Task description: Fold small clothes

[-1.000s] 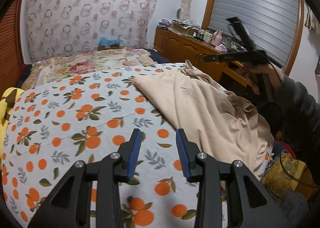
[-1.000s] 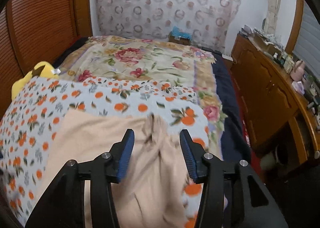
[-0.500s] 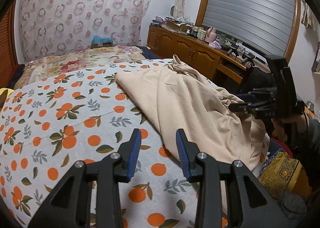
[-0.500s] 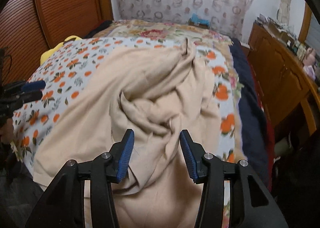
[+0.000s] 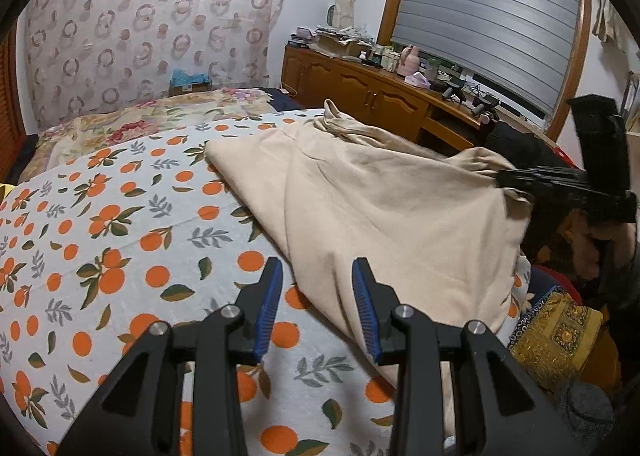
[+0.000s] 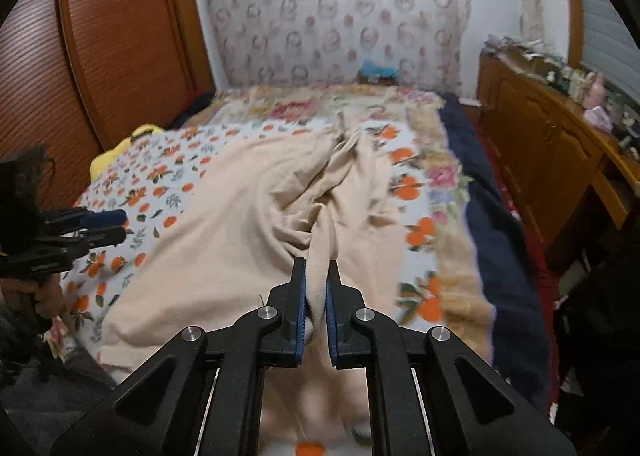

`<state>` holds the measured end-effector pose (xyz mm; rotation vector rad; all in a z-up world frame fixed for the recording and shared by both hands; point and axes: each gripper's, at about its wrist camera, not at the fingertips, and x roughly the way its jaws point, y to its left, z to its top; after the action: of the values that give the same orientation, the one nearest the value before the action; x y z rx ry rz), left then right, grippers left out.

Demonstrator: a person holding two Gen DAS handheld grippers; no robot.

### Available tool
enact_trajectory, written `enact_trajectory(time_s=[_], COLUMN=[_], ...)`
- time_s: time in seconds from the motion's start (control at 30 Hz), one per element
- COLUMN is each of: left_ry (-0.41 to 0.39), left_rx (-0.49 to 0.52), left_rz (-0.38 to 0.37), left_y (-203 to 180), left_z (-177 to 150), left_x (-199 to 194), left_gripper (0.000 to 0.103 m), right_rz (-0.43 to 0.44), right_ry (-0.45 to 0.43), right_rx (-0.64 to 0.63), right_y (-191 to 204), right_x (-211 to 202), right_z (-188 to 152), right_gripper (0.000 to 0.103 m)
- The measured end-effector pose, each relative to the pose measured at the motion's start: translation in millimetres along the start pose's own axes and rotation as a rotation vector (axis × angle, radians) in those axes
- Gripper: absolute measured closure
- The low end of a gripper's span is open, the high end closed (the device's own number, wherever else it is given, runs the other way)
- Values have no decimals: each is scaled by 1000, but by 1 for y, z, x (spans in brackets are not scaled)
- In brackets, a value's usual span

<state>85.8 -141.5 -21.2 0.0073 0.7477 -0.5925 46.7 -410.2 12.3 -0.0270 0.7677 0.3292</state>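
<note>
Two grippers, one garment. Left wrist view: the left gripper (image 5: 316, 296) hovers with fingers spread and empty over the orange-printed white bedspread (image 5: 120, 248), just beside the near edge of the crumpled beige cotton garment (image 5: 380, 208); no fold is made yet. A wooden sideboard (image 5: 360, 88) and grey roller blind (image 5: 488, 8) stand behind. Right wrist view: the right gripper (image 6: 316, 296) pinches a ridge of the garment (image 6: 240, 236) (slightly blurred) — folding seems barely begun — beside a slatted wooden wardrobe (image 6: 112, 36).
</note>
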Motion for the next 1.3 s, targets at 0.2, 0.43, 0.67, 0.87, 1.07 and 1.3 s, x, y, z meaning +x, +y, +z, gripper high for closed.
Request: enact_trajectory(time_s=[0.2, 0.43, 0.67, 0.87, 1.07, 1.3], left_ry=[6, 16, 30, 35, 33, 25], left_rx=[7, 4, 14, 8, 4, -7], left_rz=[-6, -8, -9, -10, -10, -9], left_y=[-5, -8, -12, -11, -9, -4], left_z=[-1, 0, -2, -4, -4, 0], left_x=[2, 8, 12, 13, 14, 16], left_gripper=[68, 68, 68, 68, 68, 68], right_rz=[-64, -103, -74, -85, -86, -119], right_ry=[43, 58, 56, 116, 50, 50], right_rx=[61, 72, 56, 56, 30, 25], right_y=[-17, -27, -23, -24, -24, -29], right_x=[-36, -36, 1, 20, -9, -32], right_z=[-32, -49, -36, -44, -46, -56], right_gripper=[97, 97, 60, 76, 101, 101])
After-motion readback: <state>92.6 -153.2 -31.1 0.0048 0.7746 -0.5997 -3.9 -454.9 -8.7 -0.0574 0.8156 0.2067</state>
